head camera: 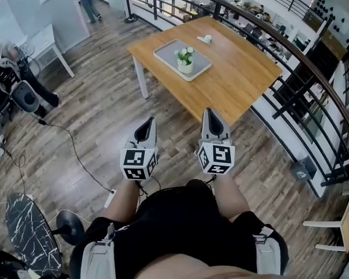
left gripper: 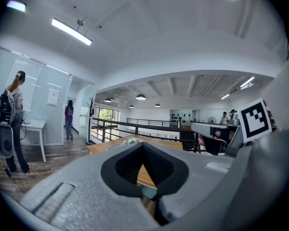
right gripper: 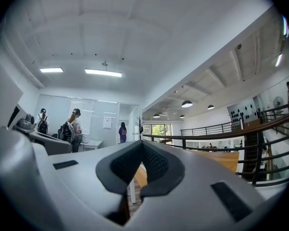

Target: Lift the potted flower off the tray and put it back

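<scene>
Left gripper [head camera: 150, 122] and right gripper [head camera: 209, 113], each with jaws pressed together on nothing; well ahead of them the potted flower [head camera: 185, 60], white pot, pale blooms, stands upright on the grey tray [head camera: 166, 56]

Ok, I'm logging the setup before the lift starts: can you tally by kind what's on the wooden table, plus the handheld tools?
tray: 1
potted flower: 1, standing on the tray
small white object: 1, near the table's far edge
tools: 2, the left tool and the right tool
Total: 5
</scene>
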Tool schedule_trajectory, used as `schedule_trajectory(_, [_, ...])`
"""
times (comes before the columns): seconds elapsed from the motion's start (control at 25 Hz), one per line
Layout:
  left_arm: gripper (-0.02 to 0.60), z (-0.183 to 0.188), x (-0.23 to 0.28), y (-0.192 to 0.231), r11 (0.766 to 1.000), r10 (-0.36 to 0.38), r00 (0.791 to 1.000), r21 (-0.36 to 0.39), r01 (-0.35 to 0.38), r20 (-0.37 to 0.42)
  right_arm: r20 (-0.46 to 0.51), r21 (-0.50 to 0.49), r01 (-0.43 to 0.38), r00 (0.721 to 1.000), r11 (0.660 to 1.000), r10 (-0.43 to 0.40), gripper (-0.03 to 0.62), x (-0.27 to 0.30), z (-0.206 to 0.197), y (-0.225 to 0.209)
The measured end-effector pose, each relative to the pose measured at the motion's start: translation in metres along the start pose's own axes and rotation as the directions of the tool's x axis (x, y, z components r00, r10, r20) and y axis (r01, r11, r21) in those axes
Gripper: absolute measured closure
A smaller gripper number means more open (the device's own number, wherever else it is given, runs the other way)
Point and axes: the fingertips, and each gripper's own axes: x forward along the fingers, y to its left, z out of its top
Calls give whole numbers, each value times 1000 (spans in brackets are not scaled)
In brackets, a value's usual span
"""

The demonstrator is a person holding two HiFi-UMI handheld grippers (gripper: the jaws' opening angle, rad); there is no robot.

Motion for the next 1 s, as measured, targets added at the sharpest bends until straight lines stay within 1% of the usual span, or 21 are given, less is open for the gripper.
schedule_trajectory(0.24, [566,-15,1,22,1000,-2,1000,-9,1,-29,-23,1,18,1000,1000,-18,597,10,-16,12])
schedule_trajectory(0.48, [566,-17,39,49,1000,2,999,-2,-2,-39,-14,16,42,999,999,-41,597,61,-26,0])
schedule_trajectory(0.64, [566,-15,81,70,1000,9,999,3,-8,-45,-7,25,47,999,999,-47,597,109,-31,-14])
schedule_trajectory(0.76, [568,-9,125,87,1000,16,999,9,-15,-47,-6,40,54,999,998,-54,597,155,-34,-32])
schedule_trajectory(1.0, [566,25,221,116,999,30,999,14,-30,-20,20,21,24,1000,999,-25,597,254,-19,-59])
